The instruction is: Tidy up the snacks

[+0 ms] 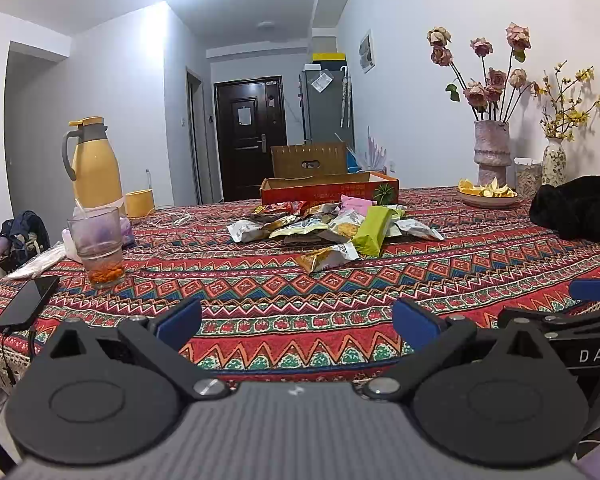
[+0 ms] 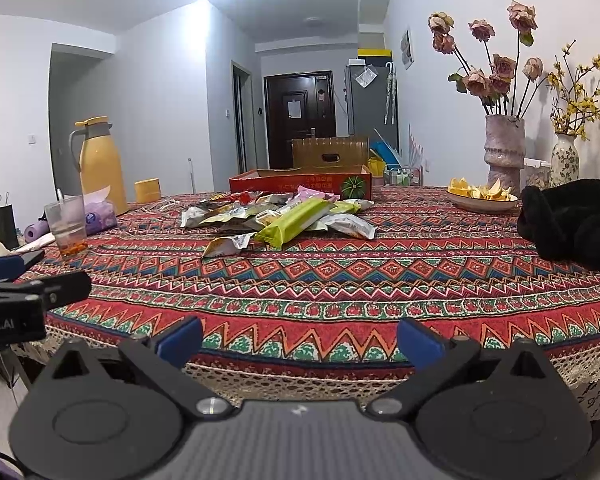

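Note:
A heap of snack packets [image 1: 324, 228] [image 2: 276, 216] lies in the middle of the patterned tablecloth, with a long green packet [image 1: 374, 232] [image 2: 296, 220] on top and a yellow-white packet [image 1: 328, 258] [image 2: 228, 246] nearest me. Behind the heap stands a shallow red cardboard box [image 1: 328, 191] [image 2: 300, 182]. My left gripper [image 1: 298, 320] hangs open over the near part of the table, nothing between its blue pads. My right gripper [image 2: 300, 338] is open at the table's lace edge, also holding nothing. Both are well short of the heap.
On the left stand a glass cup [image 1: 98, 246] [image 2: 66, 226], a yellow thermos [image 1: 94, 162] [image 2: 98, 160], a tissue pack and a phone [image 1: 28, 304]. A plate of peels [image 1: 488, 192] [image 2: 482, 196], two flower vases and a black cloth bundle [image 1: 580, 212] [image 2: 572, 220] occupy the right.

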`<state>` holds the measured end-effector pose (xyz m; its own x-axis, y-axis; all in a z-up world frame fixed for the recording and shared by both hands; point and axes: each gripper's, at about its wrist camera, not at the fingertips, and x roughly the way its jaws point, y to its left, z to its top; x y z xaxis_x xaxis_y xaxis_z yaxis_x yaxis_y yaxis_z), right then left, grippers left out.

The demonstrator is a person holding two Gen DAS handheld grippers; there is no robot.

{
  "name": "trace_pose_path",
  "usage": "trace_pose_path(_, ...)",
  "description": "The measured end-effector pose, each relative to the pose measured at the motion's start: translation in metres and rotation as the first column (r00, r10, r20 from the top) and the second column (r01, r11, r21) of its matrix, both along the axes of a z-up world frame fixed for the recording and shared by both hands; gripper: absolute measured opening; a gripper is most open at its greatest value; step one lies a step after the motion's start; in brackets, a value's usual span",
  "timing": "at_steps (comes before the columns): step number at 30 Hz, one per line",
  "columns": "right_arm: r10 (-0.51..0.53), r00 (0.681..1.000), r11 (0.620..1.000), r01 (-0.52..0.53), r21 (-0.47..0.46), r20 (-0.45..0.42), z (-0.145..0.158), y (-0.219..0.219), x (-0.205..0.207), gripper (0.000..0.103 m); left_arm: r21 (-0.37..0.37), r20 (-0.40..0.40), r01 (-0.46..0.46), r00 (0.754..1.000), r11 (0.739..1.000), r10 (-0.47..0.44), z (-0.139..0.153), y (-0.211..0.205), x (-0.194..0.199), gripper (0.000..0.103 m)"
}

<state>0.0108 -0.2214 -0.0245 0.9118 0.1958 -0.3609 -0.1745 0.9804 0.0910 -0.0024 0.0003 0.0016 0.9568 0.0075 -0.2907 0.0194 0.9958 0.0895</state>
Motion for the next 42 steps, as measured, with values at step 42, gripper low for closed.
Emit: trace_pose_path(42, 0.068, 0.989, 0.993, -0.079, -0.084, -0.129, 0.035, -0.025, 0.207, 0.092, 0.019, -0.217, 0.254, 0.945, 0.967, -0.244, 0.012, 0.015, 0.203, 0.103)
